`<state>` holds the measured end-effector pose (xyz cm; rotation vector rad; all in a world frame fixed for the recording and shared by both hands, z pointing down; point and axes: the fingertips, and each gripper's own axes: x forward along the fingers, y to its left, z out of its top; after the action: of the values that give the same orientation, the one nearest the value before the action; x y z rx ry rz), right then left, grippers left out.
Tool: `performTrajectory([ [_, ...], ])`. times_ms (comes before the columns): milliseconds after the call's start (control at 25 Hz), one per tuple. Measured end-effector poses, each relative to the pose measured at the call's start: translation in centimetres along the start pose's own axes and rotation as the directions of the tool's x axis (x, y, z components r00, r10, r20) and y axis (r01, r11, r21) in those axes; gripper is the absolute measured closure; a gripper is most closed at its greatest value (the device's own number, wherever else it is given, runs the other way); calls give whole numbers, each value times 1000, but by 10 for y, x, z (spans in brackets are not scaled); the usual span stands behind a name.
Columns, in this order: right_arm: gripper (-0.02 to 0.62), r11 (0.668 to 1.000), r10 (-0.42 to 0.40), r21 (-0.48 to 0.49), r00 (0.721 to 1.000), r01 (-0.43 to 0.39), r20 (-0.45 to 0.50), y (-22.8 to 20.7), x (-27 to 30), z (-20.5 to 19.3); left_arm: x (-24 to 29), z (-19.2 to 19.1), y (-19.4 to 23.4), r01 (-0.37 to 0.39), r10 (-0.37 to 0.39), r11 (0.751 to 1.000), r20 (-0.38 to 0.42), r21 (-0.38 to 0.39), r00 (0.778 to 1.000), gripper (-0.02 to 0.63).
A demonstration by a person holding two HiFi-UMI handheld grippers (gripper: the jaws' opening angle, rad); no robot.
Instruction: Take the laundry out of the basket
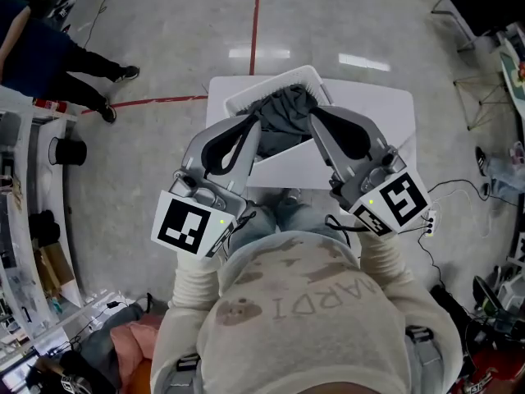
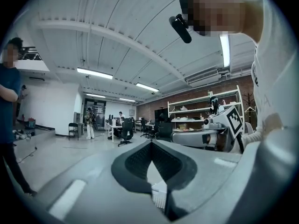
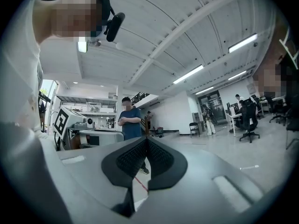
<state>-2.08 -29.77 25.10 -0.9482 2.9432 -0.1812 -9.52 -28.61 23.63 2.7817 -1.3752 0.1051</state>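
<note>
A white laundry basket (image 1: 271, 84) stands on a small white table (image 1: 373, 109) in front of me, with dark grey laundry (image 1: 285, 115) bunched inside. My left gripper (image 1: 253, 125) reaches to the laundry's left side and my right gripper (image 1: 317, 116) to its right side, with both tips over the basket. In the left gripper view the left gripper (image 2: 150, 142) is shut, its dark ribbed pads meeting at the tips with nothing between them. The right gripper (image 3: 147, 139) is shut the same way and holds no cloth. Neither gripper view shows the laundry.
A person in dark clothes (image 1: 45, 54) stands at the far left by shelving (image 1: 25, 220). A red floor line (image 1: 256, 15) runs away behind the table. Cables and a power strip (image 1: 428, 218) lie at the right. Pink cloth (image 1: 131, 343) lies by my left side.
</note>
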Motion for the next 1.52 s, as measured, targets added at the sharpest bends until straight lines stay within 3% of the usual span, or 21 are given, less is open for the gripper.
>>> performTrajectory([
  [360,568,998,-54,24,998,54,-19,-24,7,-12,25,-5,10,47,-46,999,-25,3,999,606],
  [840,568,981,-190,31,980,192,-63,-40,39,-23,47,-10,44,173,-173,985,-24,-15,985,606],
  [1080,568,952,-290,72,952,297,-95,-57,64,-45,56,-26,74,247,-249,968,-47,-38,967,606],
  [1320,568,928,-340,103,927,358,-157,-73,100,-83,67,-49,114,319,-322,946,-69,-51,944,606],
  [1520,561,896,-402,94,883,434,-244,-93,126,-124,82,-66,144,384,-388,921,-73,-67,919,606],
])
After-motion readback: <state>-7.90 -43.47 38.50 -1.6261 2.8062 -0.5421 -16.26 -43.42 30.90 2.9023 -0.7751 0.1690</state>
